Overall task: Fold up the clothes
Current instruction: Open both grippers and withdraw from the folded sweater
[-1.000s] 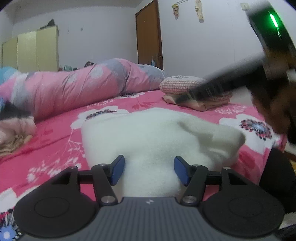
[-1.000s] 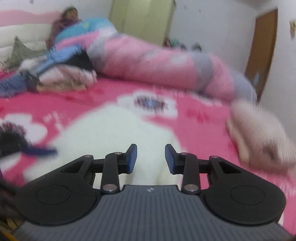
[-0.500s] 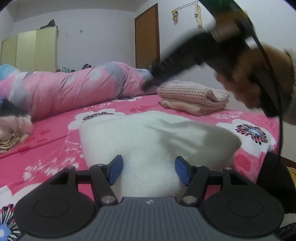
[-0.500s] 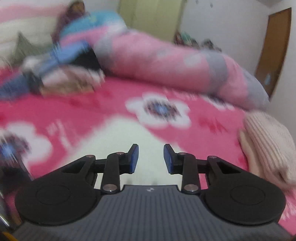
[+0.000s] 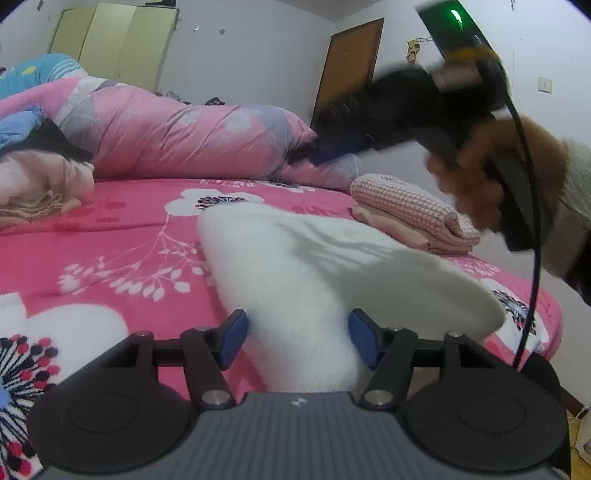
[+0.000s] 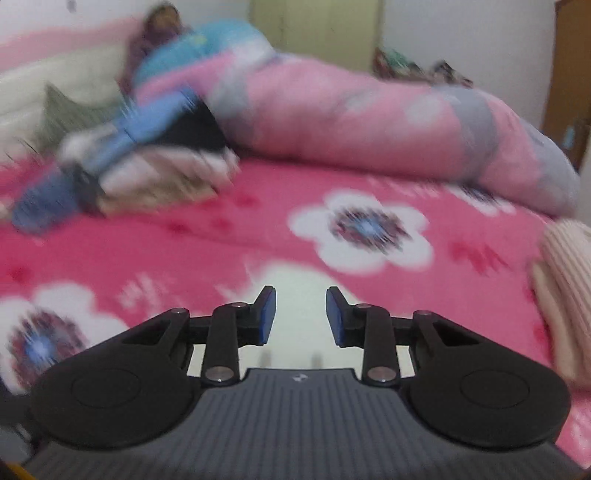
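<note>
Inspector: The left hand-held gripper (image 5: 295, 341) sits low at the near edge of the bed. Its blue pads (image 5: 233, 339) stand moderately wide, one on each side of a fold of the white fleece garment (image 5: 332, 273). Whether the pads press the fabric cannot be told; the cloth fills the gap between them.

Clerk: And the right one?

Inspector: The right hand-held gripper (image 6: 300, 319) is narrow, its jaws apart with nothing gripped. In the left wrist view it appears blurred, raised above the bed to the right, gripped by the person's hand (image 5: 491, 173), with a green light (image 5: 456, 16) lit on its body and a black cable (image 5: 532, 258) hanging down.

Clerk: Position of the garment?

Inspector: It lies flat on the pink flowered bed sheet (image 5: 110, 236), reaching from the left hand-held gripper outward towards the middle of the bed. Only its pale near part shows below the right hand-held gripper.

Clerk: Surroundings?

Inspector: A folded stack (image 5: 413, 214), pink waffle cloth over peach, rests just beyond the garment to the right. A loose pile of clothes (image 5: 40, 184) lies at the far left. A rolled pink and grey quilt (image 5: 177, 136) runs across the back of the bed. Behind it stand a pale yellow wardrobe (image 5: 118, 40) and a brown door (image 5: 351, 70).
</note>
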